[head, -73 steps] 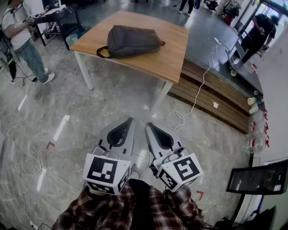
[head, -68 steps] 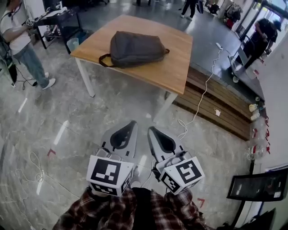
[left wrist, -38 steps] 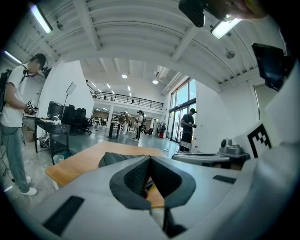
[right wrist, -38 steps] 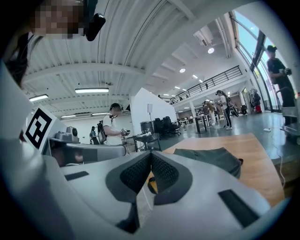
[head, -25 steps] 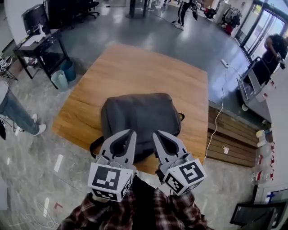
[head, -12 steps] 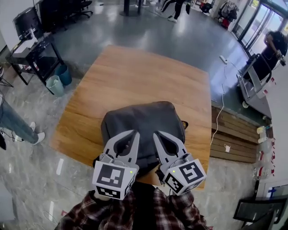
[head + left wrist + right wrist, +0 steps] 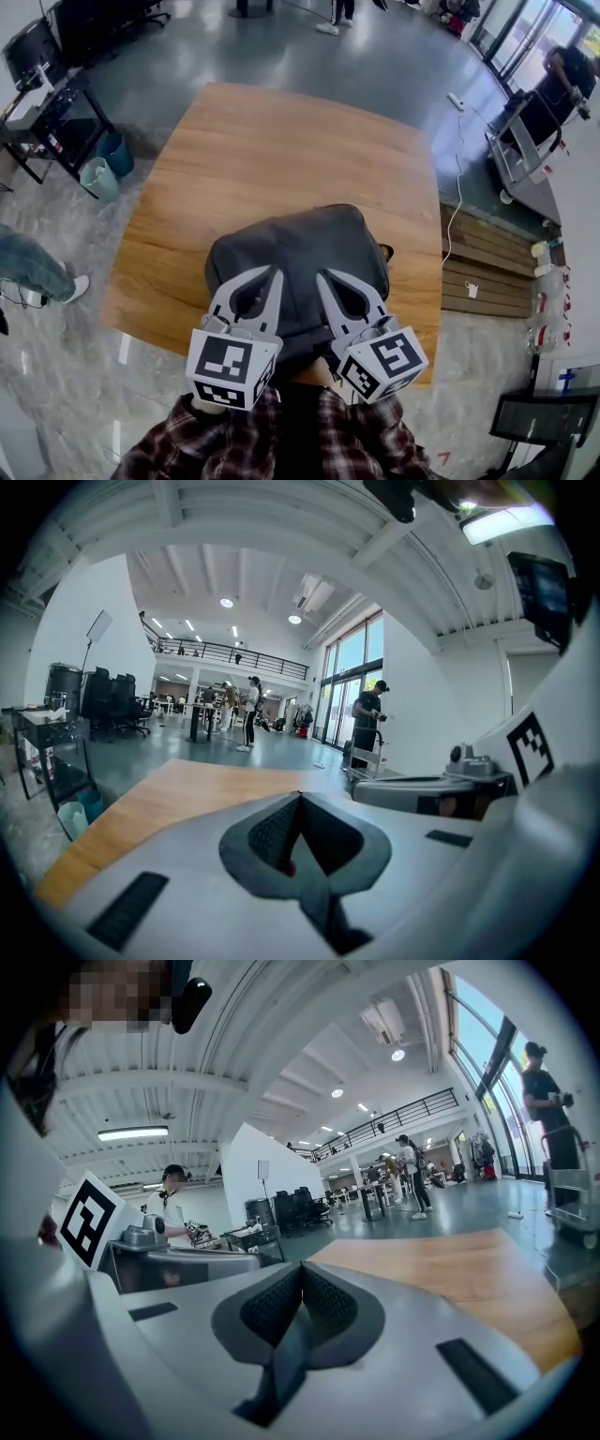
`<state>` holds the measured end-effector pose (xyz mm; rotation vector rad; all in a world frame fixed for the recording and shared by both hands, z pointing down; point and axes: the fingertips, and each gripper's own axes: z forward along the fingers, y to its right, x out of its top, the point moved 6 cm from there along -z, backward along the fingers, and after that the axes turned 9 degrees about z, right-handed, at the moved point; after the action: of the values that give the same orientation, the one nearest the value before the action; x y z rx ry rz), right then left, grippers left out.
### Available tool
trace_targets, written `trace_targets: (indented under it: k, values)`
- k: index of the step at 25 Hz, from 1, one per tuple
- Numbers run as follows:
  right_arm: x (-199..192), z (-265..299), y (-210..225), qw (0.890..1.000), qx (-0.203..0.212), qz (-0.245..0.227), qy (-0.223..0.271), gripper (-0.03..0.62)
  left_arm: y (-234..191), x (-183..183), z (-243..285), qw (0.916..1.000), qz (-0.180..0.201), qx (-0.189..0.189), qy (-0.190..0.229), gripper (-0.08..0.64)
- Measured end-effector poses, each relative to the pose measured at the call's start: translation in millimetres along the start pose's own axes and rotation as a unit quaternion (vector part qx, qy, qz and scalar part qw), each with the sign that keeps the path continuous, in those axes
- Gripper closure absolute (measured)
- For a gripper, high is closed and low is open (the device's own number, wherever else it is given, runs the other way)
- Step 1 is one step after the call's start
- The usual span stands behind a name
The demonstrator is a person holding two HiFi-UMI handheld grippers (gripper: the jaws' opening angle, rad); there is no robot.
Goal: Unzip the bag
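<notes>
Left hand-held gripper (image 7: 274, 273) and right hand-held gripper (image 7: 322, 276) sit side by side low in the head view, and their tips point at the dark grey bag (image 7: 300, 246). The bag lies flat on the wooden desk (image 7: 272, 141), at the near side and a bit to the right. The two grippers cover its near edge, so I cannot tell if they touch it or where its zip is. On the floor left of the desk stand a pale blue bin (image 7: 98, 178) and a black cart (image 7: 42, 108), and a leg in jeans (image 7: 33, 265) shows at the left edge. Right of the desk a white cable (image 7: 457, 178) runs over the floor beside some wooden boards (image 7: 480, 267). In the left gripper view the left hand-held gripper (image 7: 300, 797) has its jaws pressed together with nothing between them. The desk (image 7: 178, 789) runs on past them, the right hand-held gripper (image 7: 441, 794) is just beside on the right, and people (image 7: 251, 710) stand far off in the big hall. In the right gripper view the right hand-held gripper (image 7: 302, 1267) is closed too and holds nothing. The desk (image 7: 469, 1274) lies ahead on the right, and a person in a white top (image 7: 171, 1206) stands far off on the left.
</notes>
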<state>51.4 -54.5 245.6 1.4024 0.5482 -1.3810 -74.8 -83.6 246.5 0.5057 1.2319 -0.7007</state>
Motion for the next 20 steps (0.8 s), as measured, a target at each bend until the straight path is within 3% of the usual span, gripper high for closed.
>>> trace_targets:
  k: [5,10,14,20]
  values:
    - [-9.3,10.2,23.6,0.999,-0.013,-0.004,-0.037,0.581,-13.3,-34.8,34.2,0.9977,-0.002,-0.001,-0.068,0.551]
    - [-32.5,30.2,56.4,0.997,-0.025,0.0,-0.08,0.581,-33.5,-88.9,85.1,0.988,-0.004,-0.007,-0.154,0.551]
    - [-59.1,44.4,77.2,0.993,-0.028,0.018,-0.118,0.581,-41.2,-135.3,114.8,0.973,0.013,-0.007,-0.23,0.551]
    - [-86.8,65.9,98.8,0.989,-0.024,0.039,-0.142,0.581,-50.5,-187.7,133.8,0.9446,0.079,-0.007,-0.319,0.551]
